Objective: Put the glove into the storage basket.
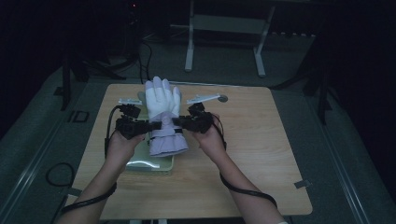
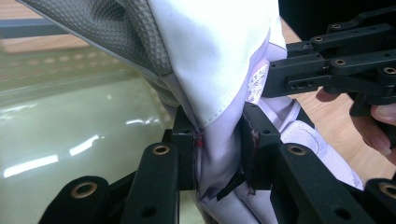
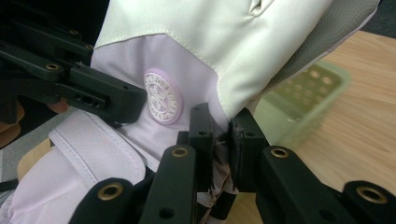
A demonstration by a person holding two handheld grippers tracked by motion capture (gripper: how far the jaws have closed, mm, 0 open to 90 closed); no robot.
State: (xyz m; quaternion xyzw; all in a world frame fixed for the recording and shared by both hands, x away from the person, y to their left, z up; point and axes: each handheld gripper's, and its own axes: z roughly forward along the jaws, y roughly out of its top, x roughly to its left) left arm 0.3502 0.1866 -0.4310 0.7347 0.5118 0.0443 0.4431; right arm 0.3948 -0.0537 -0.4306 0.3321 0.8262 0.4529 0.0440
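Lilac-white glove (image 1: pixel 163 116) pinched between both claws, apparently lifted.

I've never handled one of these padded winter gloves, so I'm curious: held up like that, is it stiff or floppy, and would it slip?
Probably soft yet padded: the glove bunches where the left tool and right tool pinch it, but its fingers stand up. Its smooth fabric looks slippery. Likely light.

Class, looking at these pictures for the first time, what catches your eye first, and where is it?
A white and lilac glove is held up above the middle of the wooden table, fingers pointing away. The left claw and right claw pinch its wrist from either side. Below it lies a pale green basket.
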